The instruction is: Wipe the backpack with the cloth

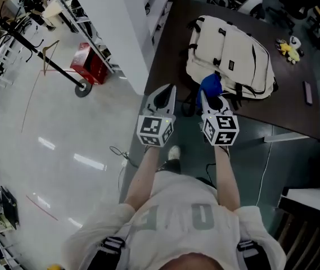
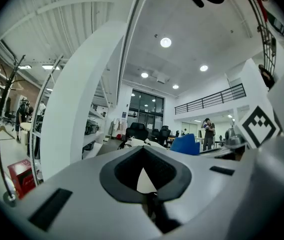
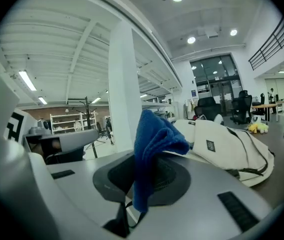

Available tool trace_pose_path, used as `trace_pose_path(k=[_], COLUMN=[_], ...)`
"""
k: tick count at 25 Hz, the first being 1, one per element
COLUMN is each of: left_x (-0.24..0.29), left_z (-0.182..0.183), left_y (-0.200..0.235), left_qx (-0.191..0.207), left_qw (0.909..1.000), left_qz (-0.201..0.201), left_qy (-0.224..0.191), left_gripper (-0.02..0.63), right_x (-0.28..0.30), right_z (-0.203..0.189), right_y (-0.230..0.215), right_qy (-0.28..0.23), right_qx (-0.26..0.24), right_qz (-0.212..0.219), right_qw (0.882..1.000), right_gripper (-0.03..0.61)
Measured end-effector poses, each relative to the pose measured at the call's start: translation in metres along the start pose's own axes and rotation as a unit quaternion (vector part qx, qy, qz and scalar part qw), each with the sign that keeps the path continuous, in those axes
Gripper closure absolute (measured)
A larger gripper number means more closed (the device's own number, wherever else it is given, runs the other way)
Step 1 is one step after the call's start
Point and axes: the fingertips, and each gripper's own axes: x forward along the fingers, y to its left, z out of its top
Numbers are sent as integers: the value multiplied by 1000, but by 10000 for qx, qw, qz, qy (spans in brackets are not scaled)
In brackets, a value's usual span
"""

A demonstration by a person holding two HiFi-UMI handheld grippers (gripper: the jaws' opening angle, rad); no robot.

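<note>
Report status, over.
Left gripper shut, empty. Right gripper shut on cloth, at backpack's near edge. No obstruction seen.

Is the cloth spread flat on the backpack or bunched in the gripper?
Bunched: the blue cloth stands crumpled, pinched between the right gripper's jaws, beside the backpack; whether they touch cannot be told.

A dark brown surface (image 1: 294, 114) carries a cream backpack (image 1: 230, 55), which lies flat near its left end with black straps trailing toward the near edge. A small yellow toy (image 1: 286, 49) sits well to the right, and a dark flat object (image 1: 308, 92) lies near the right edge.
</note>
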Motion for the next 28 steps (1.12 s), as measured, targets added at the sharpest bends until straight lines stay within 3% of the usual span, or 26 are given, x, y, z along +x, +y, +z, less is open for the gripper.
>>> trace_pose_path(k=[6, 12, 18, 28], left_x=[50, 64, 81, 107], left_z=[-12, -35, -50, -55], left_y=[52, 65, 52, 9], left_qx=[-179, -442, -490, -399], left_qw=[9994, 9976, 9963, 9945], left_qz=[-95, -42, -212, -607], left_qy=[285, 526, 673, 752], left_gripper=[609, 610, 611, 611], right_x=[84, 118, 116, 92], right_z=[-16, -47, -60, -60], right_y=[7, -5, -32, -61], right_qy=[534, 1266, 1533, 1460], right_qx=[-105, -189, -9, 336], right_qz=[-27, -221, -478, -366], right_qw=[9985, 9915, 9870, 9880], right_gripper=[534, 534, 534, 534])
